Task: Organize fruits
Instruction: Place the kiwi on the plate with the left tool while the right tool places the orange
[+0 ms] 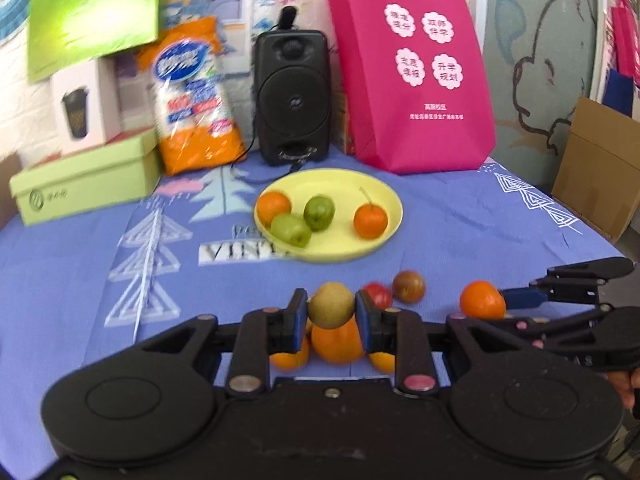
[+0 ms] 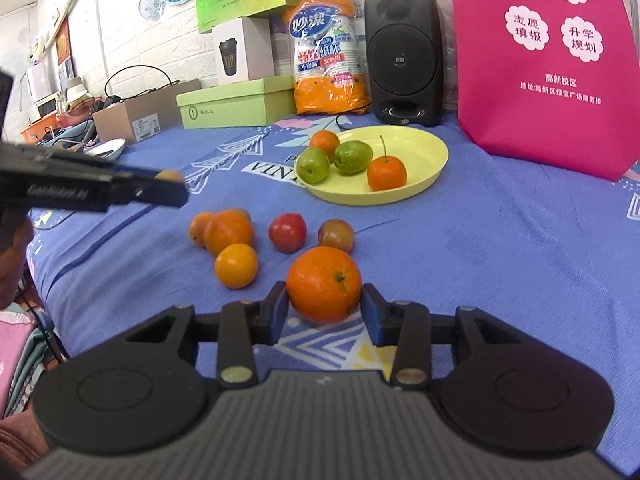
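Left gripper [image 1: 331, 316]: clamping a round, matte yellow-green fruit [image 1: 331, 310] between blue pads, lifted above the cloth.
Right gripper [image 2: 325, 307]: pinching a dimpled large orange [image 2: 324, 283] low over the blue printed tablecloth [image 2: 500, 248].
Loose fruit: lying mid-cloth, smooth tangerines [image 2: 236, 265] beside glossy red fruit [image 2: 287, 232].
Yellow plate [image 2: 424, 148]: sitting farther back, holding two oranges and two green fruits.
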`<state>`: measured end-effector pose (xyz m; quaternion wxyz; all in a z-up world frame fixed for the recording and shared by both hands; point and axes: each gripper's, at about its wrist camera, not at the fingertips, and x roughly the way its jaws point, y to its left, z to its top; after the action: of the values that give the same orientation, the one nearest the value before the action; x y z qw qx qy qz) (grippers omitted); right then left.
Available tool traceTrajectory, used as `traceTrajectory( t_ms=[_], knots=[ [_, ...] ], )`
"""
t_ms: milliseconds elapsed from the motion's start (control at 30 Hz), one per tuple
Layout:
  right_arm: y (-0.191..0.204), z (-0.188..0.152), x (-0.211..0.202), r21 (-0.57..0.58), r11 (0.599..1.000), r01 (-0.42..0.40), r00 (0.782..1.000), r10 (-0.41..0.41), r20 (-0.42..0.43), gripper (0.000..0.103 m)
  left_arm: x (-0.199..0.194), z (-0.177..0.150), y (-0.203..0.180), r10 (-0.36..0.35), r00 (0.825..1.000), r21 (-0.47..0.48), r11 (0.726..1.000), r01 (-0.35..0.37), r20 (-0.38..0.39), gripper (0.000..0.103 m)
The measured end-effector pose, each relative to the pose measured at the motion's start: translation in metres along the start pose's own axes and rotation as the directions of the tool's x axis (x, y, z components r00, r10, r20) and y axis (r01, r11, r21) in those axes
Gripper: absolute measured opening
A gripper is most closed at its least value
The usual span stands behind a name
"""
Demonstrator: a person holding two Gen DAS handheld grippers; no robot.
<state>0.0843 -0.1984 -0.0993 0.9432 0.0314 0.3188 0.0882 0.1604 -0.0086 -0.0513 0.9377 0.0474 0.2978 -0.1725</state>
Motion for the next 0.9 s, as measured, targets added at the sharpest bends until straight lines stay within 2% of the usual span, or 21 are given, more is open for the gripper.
traceTrajectory(
  t_ms=[267,467,700,800,900],
  knots=[
    [-0.018,0.024,0.002,-0.011,0.999,0.03,0.999,-0.03,0.04,0.038,0.063,0.045,0.004,-0.062,0.998,0.02,0.998,0.063,-0.024,0.025],
    [-0.041,0.068,0.019,-0.038,0.996,0.08,0.994,-0.077,0.076,0.038,0.132,0.067,0.008,-0.08,0.99,0.001,0.997,0.081,-0.117,0.025],
    [-0.068,0.123,0.086,0.012,0.995,0.094,0.995,-0.095,0.029,0.038,0.177,0.064,0.002,-0.035,0.983,0.006,0.999,0.036,-0.183,0.025],
    [-0.073,0.135,0.122,0.018,0.994,0.104,0.994,-0.104,-0.021,0.038,0.186,0.06,0.004,-0.018,0.98,0.0,1.0,0.018,-0.198,0.026],
    [-0.084,0.138,0.154,0.083,0.99,0.113,0.992,-0.107,-0.067,0.038,0.189,0.057,0.006,0.006,0.98,0.007,1.0,-0.005,-0.198,0.027]
  ],
)
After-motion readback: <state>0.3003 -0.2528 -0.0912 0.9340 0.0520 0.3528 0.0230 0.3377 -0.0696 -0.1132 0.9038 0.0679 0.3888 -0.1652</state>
